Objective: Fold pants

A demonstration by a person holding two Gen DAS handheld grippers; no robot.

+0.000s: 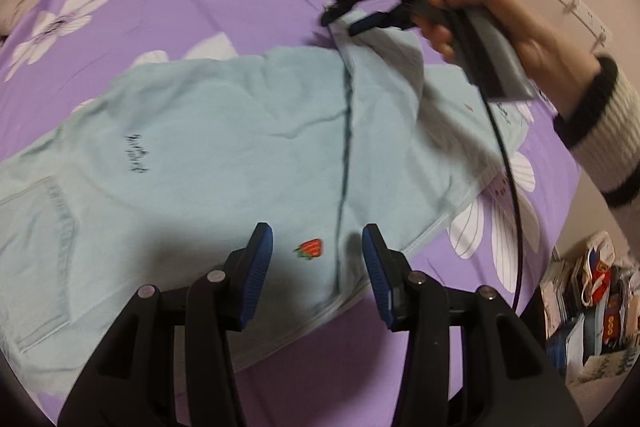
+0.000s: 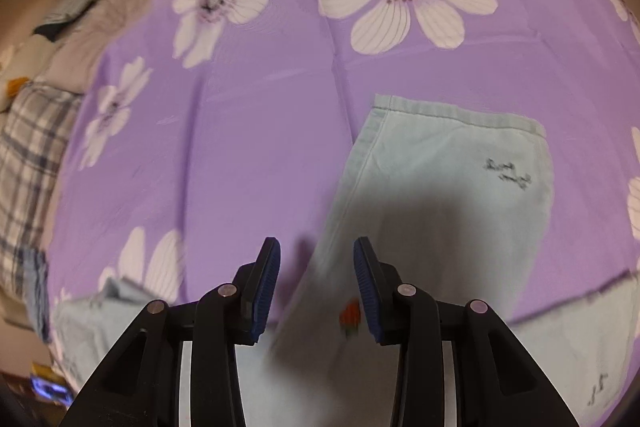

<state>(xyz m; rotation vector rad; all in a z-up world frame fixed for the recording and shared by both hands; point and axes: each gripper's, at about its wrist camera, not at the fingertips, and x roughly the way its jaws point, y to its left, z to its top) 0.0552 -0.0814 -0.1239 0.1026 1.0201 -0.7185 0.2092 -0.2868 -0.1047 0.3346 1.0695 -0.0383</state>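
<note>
Pale mint pants (image 1: 208, 147) lie flat on the bed (image 1: 248, 11), on a purple bedspread with big white flowers, one part already doubled over the rest with a dark seam line running down the middle. Left tongs (image 1: 318, 267) are spread apart and hold nothing, hovering low just above the cloth near a small red strawberry patch (image 1: 311, 249). Right tongs (image 1: 340, 21) in the left wrist view sit at a raised fold of the fabric and look like they pinch it, but the right wrist view shows those tongs (image 2: 317, 283) clearly spread with cloth only lying below the gap (motion blur in both, so I cannot tell which reading holds). Step in hand, as I judge it: carrying a flap or leg across to complete a fold. To do it well, grip the edge near the hem, keep the cloth taut, lay it so edges line up with the layer below, and use the left tongs to pin the lower layer so it does not drag. Fabric looks thin, soft, lightly wrinkled; stitched hem (image 2: 452, 113) and dark script print (image 2: 507, 174) show on the leg end.
</note>
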